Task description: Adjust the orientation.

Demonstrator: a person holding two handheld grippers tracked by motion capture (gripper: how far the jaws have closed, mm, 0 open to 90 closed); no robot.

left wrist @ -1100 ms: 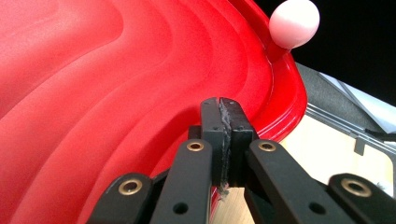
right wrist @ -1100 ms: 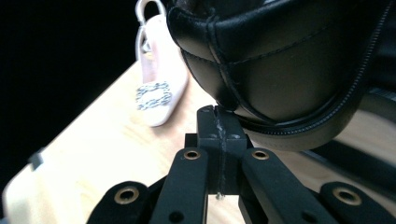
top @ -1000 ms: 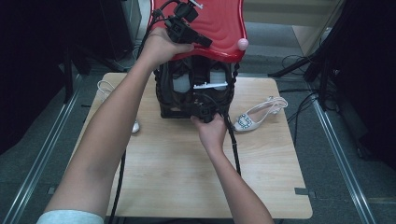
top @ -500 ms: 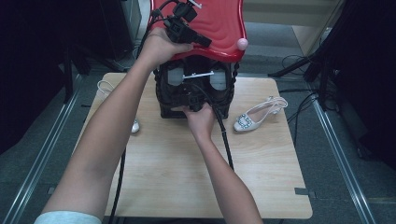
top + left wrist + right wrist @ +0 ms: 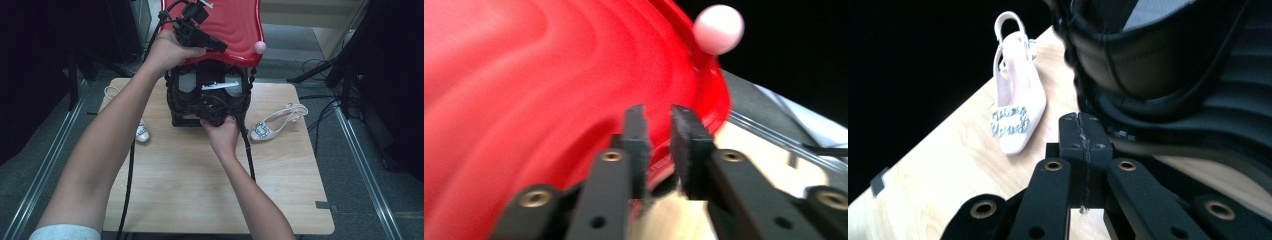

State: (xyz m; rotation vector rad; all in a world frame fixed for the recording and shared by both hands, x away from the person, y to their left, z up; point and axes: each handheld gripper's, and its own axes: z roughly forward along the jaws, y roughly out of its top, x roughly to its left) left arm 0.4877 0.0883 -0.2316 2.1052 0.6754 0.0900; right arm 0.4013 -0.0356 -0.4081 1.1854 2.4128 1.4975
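A black case (image 5: 210, 95) stands at the back of the wooden table (image 5: 200, 190) with its red lid (image 5: 235, 30) raised. The lid carries a pink knob (image 5: 260, 47) at its corner. My left gripper (image 5: 220, 47) is at the lid's front rim. In the left gripper view its jaws have just been opening. A narrow gap shows between them, with the rim of the red lid (image 5: 524, 100) in it and the pink knob (image 5: 719, 29) beyond. My right gripper (image 5: 212, 112) is at the case's lower front. That gripper (image 5: 1082, 125) is shut on nothing, beside the black case (image 5: 1173, 65).
A white jewelled shoe (image 5: 277, 122) lies right of the case, and shows as a white shoe (image 5: 1013, 105) in the right gripper view. A second white shoe (image 5: 141, 131) lies left of the case, partly behind the left forearm. Cables trail over the near table.
The right hand moved left and up to the case's opening, then came back down a little. The left hand stayed at the raised lid.
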